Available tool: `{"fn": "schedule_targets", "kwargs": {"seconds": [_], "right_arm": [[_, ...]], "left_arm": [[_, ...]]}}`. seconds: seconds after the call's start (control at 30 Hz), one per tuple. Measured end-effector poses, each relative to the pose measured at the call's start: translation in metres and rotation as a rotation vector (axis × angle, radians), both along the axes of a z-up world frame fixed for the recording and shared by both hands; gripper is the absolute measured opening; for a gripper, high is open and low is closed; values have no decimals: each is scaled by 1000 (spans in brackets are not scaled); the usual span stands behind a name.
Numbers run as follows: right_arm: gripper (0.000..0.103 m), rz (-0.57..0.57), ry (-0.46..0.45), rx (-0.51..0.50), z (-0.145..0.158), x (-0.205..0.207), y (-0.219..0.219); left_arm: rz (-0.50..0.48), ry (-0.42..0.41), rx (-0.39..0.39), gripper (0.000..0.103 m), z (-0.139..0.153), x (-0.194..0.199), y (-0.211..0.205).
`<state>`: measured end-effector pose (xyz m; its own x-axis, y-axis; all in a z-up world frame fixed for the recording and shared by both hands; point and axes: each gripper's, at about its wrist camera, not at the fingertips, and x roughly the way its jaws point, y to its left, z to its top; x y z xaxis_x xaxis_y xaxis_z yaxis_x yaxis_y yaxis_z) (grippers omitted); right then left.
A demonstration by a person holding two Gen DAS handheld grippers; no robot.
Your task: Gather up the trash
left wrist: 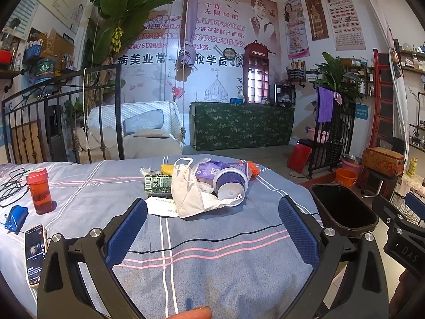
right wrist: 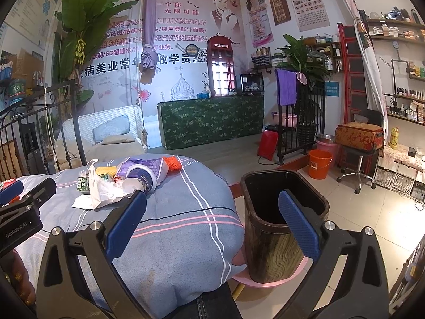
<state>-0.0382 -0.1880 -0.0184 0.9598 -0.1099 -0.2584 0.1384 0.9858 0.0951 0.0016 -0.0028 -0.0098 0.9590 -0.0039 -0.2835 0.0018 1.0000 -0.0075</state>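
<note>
A heap of trash lies on the blue-grey striped bedsheet (left wrist: 212,239): a white face mask (left wrist: 190,194), a purple-and-white cup (left wrist: 231,184) on its side, a green packet (left wrist: 156,184), purple wrappers, a yellow item and white paper. My left gripper (left wrist: 212,228) is open, a short way in front of the heap, holding nothing. A dark bin (right wrist: 281,223) with a wood-grain wall stands beside the bed. My right gripper (right wrist: 212,220) is open and empty, its right finger (right wrist: 298,223) over the bin's mouth, its left finger near the cup (right wrist: 142,179).
A red bottle (left wrist: 39,191), a phone (left wrist: 34,255), a blue object (left wrist: 16,218) and black cables lie at the sheet's left. Beyond the bin are an orange bucket (right wrist: 320,163), a stool carrying a case and shelves. An iron bed frame (left wrist: 63,117) stands at the left.
</note>
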Motion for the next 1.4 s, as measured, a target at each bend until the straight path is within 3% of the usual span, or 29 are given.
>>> {"fn": "schedule_targets", "kwargs": {"seconds": [1.4], "right_arm": [[98,5,22,14,-11,8,11]], "left_arm": [[0,28,-2,98,-11,6,-1]]}}
